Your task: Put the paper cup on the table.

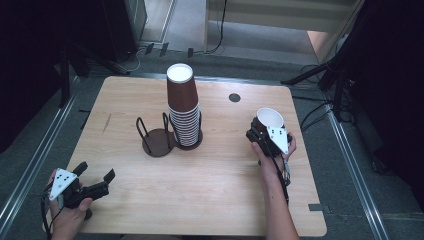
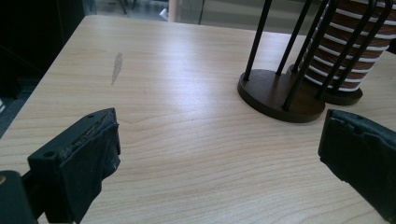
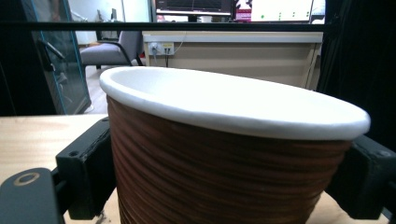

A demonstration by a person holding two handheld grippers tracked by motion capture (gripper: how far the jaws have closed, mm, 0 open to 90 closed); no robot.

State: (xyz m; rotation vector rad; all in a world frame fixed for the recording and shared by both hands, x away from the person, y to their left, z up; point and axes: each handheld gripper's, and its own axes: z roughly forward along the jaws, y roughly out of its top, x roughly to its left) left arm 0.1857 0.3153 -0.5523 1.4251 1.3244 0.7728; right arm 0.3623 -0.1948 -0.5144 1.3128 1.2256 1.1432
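Note:
A tall stack of brown paper cups (image 1: 183, 106) stands upside down in the right ring of a dark two-ring cup holder (image 1: 159, 141) at the table's middle; the holder's left ring is empty. My right gripper (image 1: 265, 131) is at the right of the table, shut on a single brown paper cup (image 1: 269, 119) held mouth up, its white rim (image 3: 233, 105) wide between the jaws. My left gripper (image 1: 95, 172) is near the front left corner, open with nothing between its pads (image 2: 91, 158). The holder (image 2: 280, 95) and stack (image 2: 348, 56) lie ahead of it.
The wooden table (image 1: 210, 190) has a small dark round grommet (image 1: 234, 97) at the back right and a faint smear (image 2: 117, 67) at its left. Dark stands and cables ring the table on the floor.

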